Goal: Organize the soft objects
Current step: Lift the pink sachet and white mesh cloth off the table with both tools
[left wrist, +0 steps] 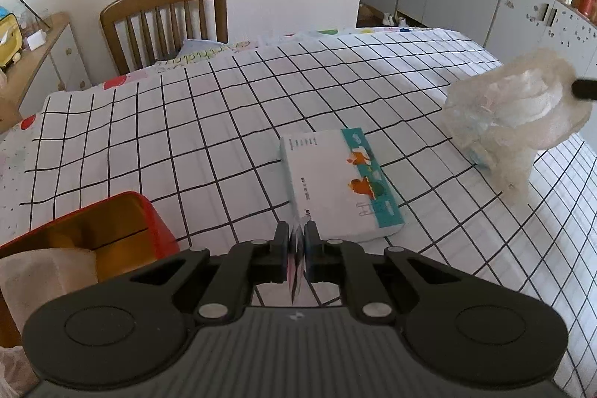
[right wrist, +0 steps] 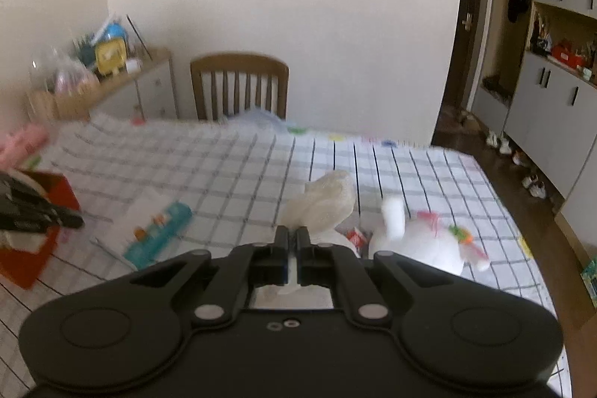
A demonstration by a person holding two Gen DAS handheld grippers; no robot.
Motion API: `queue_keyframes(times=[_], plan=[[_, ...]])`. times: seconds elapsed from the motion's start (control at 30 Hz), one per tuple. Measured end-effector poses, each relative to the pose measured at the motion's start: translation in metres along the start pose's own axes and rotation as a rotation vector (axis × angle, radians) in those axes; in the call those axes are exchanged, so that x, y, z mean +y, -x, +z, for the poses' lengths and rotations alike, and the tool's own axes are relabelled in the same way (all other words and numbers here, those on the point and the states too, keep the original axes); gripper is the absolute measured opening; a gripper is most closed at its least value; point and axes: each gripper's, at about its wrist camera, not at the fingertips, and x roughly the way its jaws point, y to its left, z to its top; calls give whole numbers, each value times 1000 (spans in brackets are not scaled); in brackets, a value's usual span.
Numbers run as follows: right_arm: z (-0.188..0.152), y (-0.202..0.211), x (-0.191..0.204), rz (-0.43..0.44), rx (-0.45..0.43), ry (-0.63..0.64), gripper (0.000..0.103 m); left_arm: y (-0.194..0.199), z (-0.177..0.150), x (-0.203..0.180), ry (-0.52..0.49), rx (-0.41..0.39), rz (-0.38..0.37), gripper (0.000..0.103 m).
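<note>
We are looking at one red box (left wrist: 93, 230), cut off at the left edge, with something beige inside that we are not able to name. Next to it, our left tongs (left wrist: 297, 237) are pinching the edge of one flat tissue pack (left wrist: 343, 185), which is lying on the checked tablecloth (left wrist: 168, 122). One wooden chair (left wrist: 164, 25) is standing behind the table. Further right, one crinkly plastic bag (left wrist: 518, 114) is hanging above the cloth; what is inside is too blurry to tell. Our right tongs (right wrist: 292, 234) are pressed together on that bag's top. In the right view, one white stuffed toy (right wrist: 421, 241) is lying on the cloth beside the bag, and it is blurry.
</note>
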Motion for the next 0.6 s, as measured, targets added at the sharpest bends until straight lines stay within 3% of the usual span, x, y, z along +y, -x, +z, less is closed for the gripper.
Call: queue_keyframes(times=[0.3, 0.43, 0.6], plan=[[1, 15, 5, 40, -7, -8, 3, 7, -10, 2, 7, 2, 1, 8], [0, 19, 8, 70, -8, -32, 3, 19, -9, 5, 40, -32, 0, 8], [17, 37, 27, 137, -59, 37, 3, 47, -7, 9, 76, -88, -14, 8]])
